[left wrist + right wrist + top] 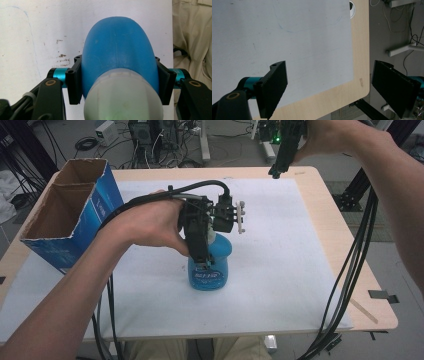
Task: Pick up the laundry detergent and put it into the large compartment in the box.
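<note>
Two forearms up front, two grippers, one bottle, one box on one table.

Biggest first: wooden table (327, 227) with a white mat (280, 250) over most of it, then the open blue cardboard box (75, 212) at the left edge (tipped on its side). One blue bottle (210, 265) stands mid-mat, and the left gripper (202, 247) is clamped on it from above, jaws pressed to both sides. Right gripper (276, 169) hangs over the far right corner, jaws spread wide, holding nothing.
</note>
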`<state>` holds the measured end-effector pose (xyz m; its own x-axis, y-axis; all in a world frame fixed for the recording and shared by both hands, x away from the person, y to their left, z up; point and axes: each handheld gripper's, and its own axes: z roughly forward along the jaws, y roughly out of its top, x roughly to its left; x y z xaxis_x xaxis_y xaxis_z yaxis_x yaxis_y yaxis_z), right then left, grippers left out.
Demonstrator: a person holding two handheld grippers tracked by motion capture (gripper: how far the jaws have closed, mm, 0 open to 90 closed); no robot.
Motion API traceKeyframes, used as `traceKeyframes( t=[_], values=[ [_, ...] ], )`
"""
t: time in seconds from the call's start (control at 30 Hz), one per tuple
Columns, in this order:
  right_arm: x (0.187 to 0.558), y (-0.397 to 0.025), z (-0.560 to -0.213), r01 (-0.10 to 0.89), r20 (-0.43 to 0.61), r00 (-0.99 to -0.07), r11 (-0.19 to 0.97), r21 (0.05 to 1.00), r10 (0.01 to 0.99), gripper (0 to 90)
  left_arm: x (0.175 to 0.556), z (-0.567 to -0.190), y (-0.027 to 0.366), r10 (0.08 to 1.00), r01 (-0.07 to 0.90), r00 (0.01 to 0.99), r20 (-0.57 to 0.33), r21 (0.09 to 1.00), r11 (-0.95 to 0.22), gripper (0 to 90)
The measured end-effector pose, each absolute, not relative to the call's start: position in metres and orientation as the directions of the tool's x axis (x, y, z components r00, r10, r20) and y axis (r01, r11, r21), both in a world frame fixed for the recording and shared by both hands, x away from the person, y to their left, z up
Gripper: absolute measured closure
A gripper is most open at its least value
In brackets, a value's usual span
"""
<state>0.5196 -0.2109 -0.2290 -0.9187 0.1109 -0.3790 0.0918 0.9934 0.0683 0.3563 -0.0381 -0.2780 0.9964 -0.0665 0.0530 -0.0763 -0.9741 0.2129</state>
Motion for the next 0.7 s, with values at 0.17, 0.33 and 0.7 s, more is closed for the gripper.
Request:
traceKeyframes(
  t=[0.17,0.33,0.7],
  values=[
    [0.519,-0.212,-0.230,0.094,-0.377,-0.919,0.993,0.066,0.112,12.6,0.358,-0.265,-0.039,-0.060,-0.068,0.997,0.047,0.208,-0.976,37.8],
    [0.518,-0.213,-0.229,0.095,-0.377,-0.919,0.993,0.073,0.116,12.6,0.360,-0.251,-0.039,-0.051,-0.060,0.997,0.049,0.198,-0.978,37.8],
    [0.518,-0.212,-0.229,0.093,-0.379,-0.918,0.992,0.084,0.118,12.6,0.376,-0.202,-0.036,-0.018,-0.027,0.999,0.052,0.185,-0.982,37.8]
  ],
)
